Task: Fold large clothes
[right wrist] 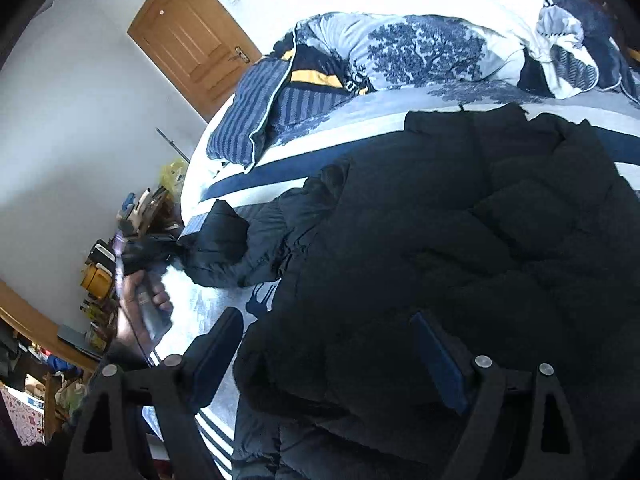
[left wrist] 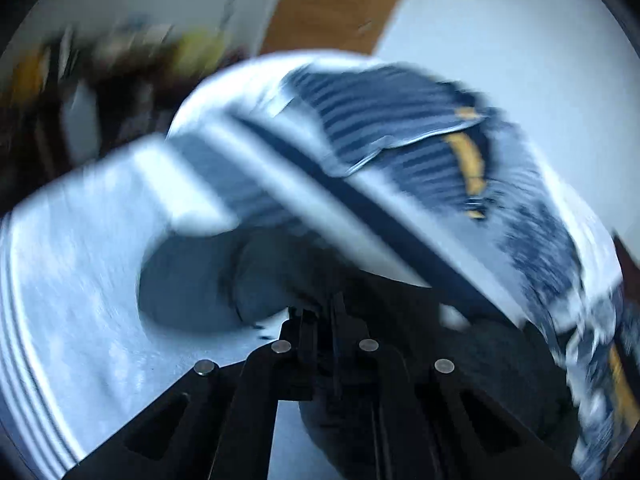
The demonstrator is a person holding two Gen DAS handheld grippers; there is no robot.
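Left view, all blurry: left tongs [left wrist: 320, 320] pressed together on a dark bit of the coat [left wrist: 280, 280], most likely the sleeve end, low over the bed [left wrist: 80, 280]. Right view: right tongs [right wrist: 332, 360] spread wide, holding nothing, right above the big black puffy coat [right wrist: 440, 260] lying across the middle of the bed [right wrist: 360, 128], with one sleeve [right wrist: 240, 240] pulled out to the bed's left edge by the left tongs [right wrist: 160, 254]. Looks soft, squishy, light but bulky and a bit slippery, so best grabbed at a hem or cuff.
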